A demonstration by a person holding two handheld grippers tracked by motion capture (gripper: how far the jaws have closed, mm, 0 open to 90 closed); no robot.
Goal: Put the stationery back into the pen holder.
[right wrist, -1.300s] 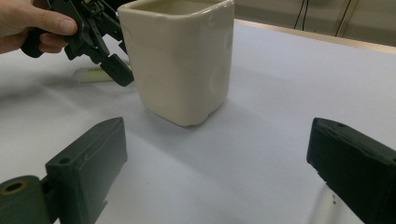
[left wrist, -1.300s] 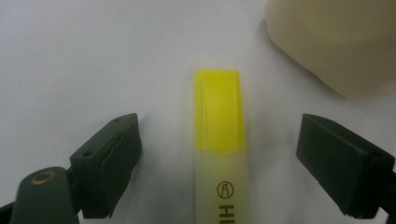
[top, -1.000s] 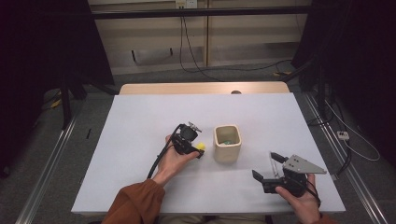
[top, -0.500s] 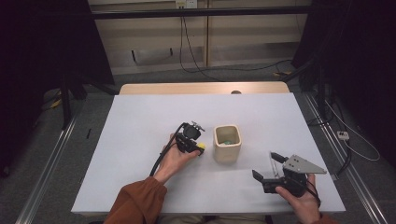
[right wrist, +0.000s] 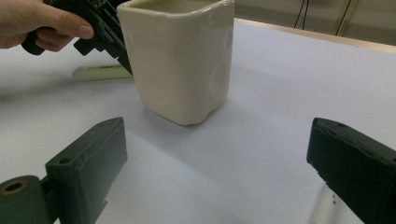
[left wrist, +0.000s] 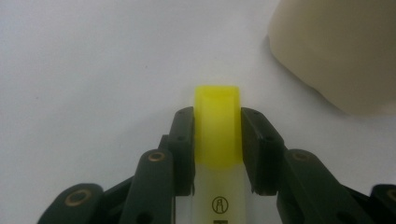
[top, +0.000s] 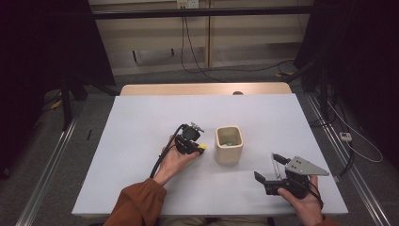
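Gripper on the left, near the centre of the high view, has just been closing its jaws, and in its own view they now press on both sides of a yellow-capped highlighter lying on the white counter. That highlighter sits at the lower middle of the left gripper view, its cap poking out past the pads. Just right of it in the high view stands a cream ceramic cup. At the lower right of the high view, the right gripper rests with jaws wide apart, holding nothing.
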